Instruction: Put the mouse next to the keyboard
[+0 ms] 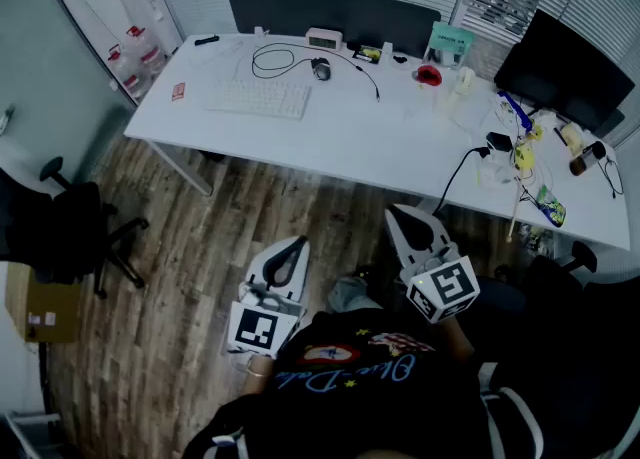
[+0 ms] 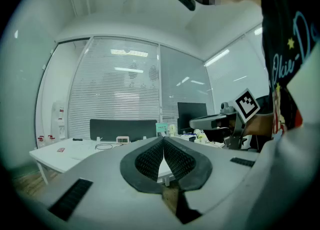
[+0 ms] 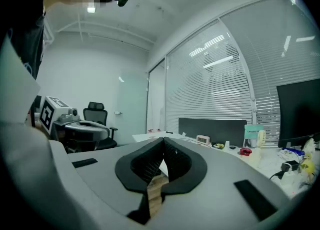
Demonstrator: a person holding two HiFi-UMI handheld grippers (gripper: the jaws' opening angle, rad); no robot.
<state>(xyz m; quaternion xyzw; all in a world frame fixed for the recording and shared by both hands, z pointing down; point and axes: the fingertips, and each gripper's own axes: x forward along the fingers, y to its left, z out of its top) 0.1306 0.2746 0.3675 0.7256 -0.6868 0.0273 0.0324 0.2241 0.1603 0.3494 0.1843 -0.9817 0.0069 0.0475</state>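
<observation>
Cool dim ceiling light, fisheye gripper views with dark vignetted corners, soft focus

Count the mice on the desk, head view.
1. The mouse sits on the white desk, beyond the keyboard's far right corner, apart from it. The clutter at the desk's right end could hide another.

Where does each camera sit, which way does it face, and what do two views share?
Head view: on the person's head, steeply down at desk, keyboard, mouse; left gripper, right gripper, shirt show.
Left gripper view: on that gripper, level along its shut jaws toward the desk; right gripper at right.
Right gripper view: likewise along its shut jaws; left gripper at left.
Shared: both gripper views show the clock.
</observation>
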